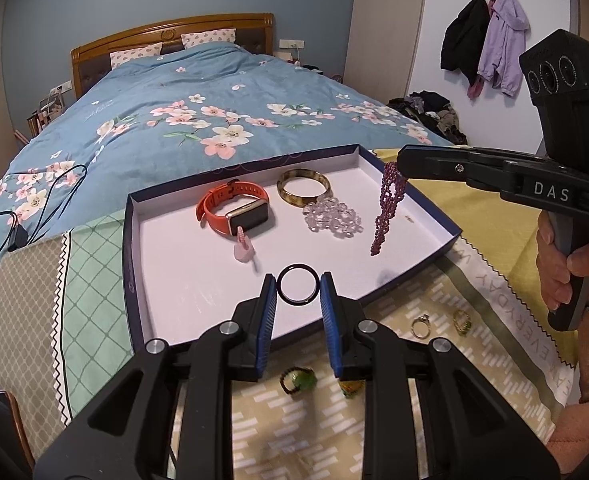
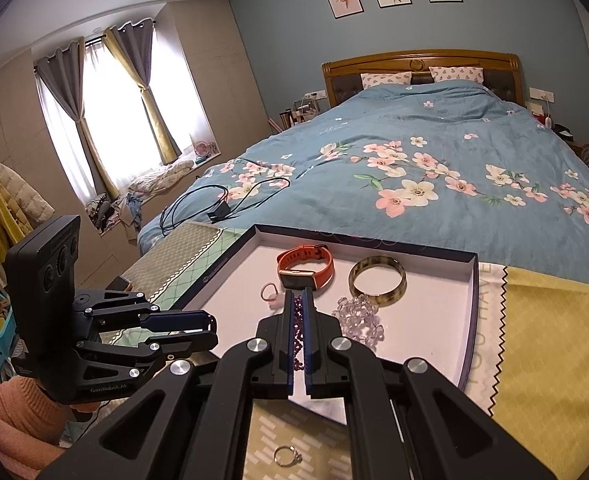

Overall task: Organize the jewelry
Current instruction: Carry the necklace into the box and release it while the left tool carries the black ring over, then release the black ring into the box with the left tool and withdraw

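- Purple beads are hanging in a strand (image 1: pixel 388 208) from my right tongs (image 1: pixel 403 168); the tongs are clenching the purple bead strand, and in the right wrist view I am seeing the beads pinched between the closed pads (image 2: pixel 290 320).
- The strand is dangling over the right part of the white tray (image 1: pixel 198 280), clear of its floor as far as I can judge.
- My left tongs (image 1: pixel 297 286) are gripping a thin dark ring (image 1: pixel 297 283) between the blue pads, over the tray's near edge.
- Inside the tray an orange watch (image 1: pixel 234 208), a mottled bangle (image 1: pixel 304 188), a clear bead bracelet (image 1: pixel 333 216) and a small pink piece (image 1: pixel 243 249) are lying; the bracelet is touching the bangle.
- On the patterned cloth (image 1: pixel 294 428) covering the bench, nearer than the tray, two gold rings (image 1: pixel 420 326) are sitting beside each other, and a green-stoned ring (image 1: pixel 298 380) is lying under my left tongs.
- A hand (image 1: pixel 560 264) in a peach sleeve is holding the right handle.
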